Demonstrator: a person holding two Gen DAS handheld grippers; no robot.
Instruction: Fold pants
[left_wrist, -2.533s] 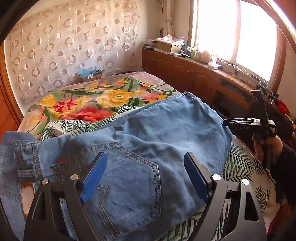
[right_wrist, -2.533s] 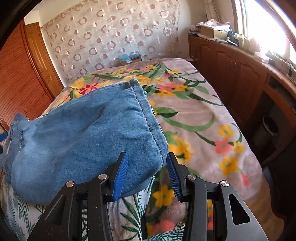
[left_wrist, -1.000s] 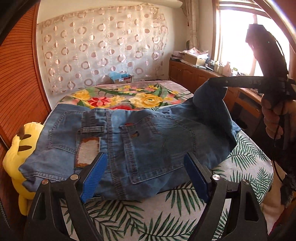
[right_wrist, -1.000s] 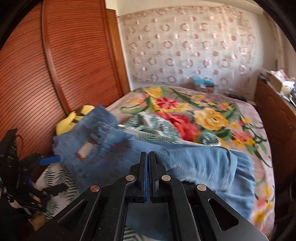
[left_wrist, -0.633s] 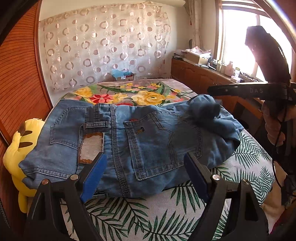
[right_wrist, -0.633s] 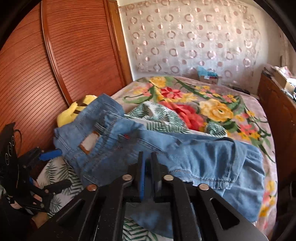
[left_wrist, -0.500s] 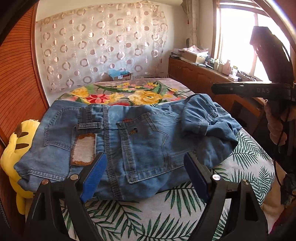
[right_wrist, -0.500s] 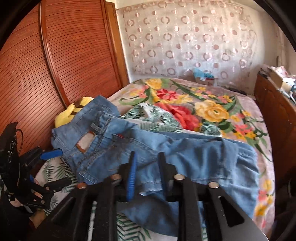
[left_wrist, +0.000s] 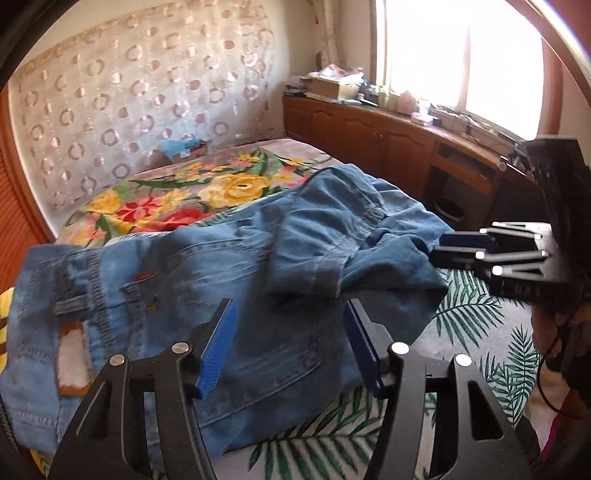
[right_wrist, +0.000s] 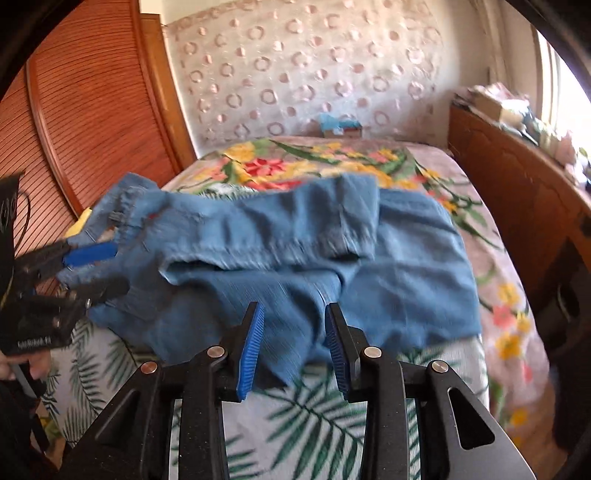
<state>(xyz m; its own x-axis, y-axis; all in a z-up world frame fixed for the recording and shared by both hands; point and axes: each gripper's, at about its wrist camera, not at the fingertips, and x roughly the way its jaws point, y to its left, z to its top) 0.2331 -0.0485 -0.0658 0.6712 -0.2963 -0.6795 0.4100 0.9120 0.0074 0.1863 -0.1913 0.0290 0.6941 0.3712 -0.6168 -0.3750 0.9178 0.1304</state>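
The jeans (left_wrist: 258, 295) lie across the bed (left_wrist: 480, 314), long way running left to right, waist on the left and a leg flopped back on top. The left gripper (left_wrist: 288, 343) tips down over the near edge, nearest the waist, jaws closing and empty. The right gripper (right_wrist: 293, 343) tips down over the near fold, jaws opening, holding nothing.

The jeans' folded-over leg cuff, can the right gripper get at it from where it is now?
Probably yes. The right gripper hangs over the jeans, fingers opening with only denim below; nothing lies between it and the cuff just ahead.
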